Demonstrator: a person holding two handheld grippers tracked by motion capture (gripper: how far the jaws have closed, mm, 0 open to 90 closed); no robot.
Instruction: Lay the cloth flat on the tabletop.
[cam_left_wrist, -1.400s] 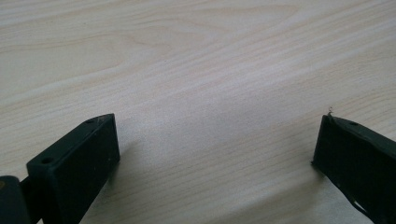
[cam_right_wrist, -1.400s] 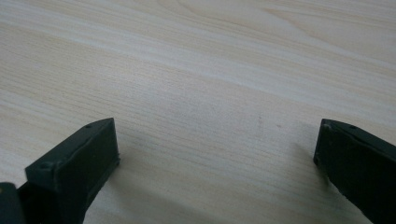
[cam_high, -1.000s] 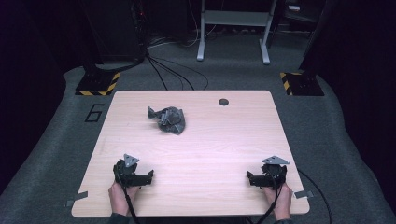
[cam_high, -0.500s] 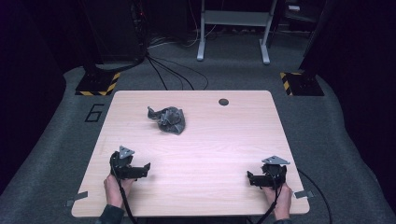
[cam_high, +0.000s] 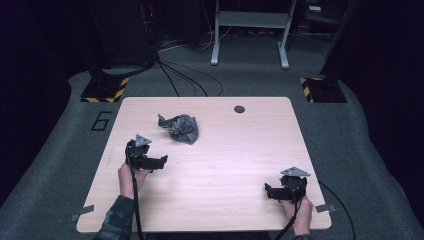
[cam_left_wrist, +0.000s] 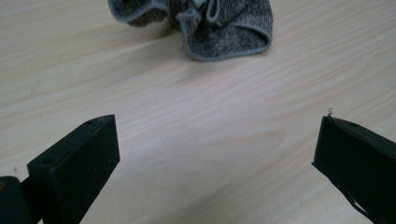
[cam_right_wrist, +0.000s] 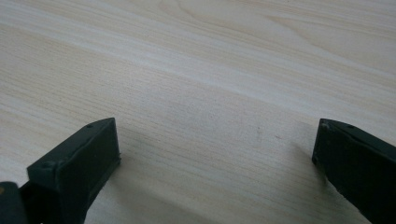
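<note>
Wood table (cam_high: 225, 165): grey cloth (cam_high: 181, 128) lying crumpled just ahead of L gripper (cam_high: 159, 161), jaws spread, lining up for grab; R gripper (cam_high: 270, 192) sitting released, well apart.

A pale wooden desk (cam_high: 225, 165) with a round dark grommet hole (cam_high: 239, 109) stands on grey carpet (cam_high: 70, 165). Behind it the room is dark: a grey metal frame (cam_high: 250, 30), black cables (cam_high: 185, 80) across the floor, and two yellow-and-black striped bases (cam_high: 106, 90). A "6" (cam_high: 101, 121) marks the carpet.
</note>
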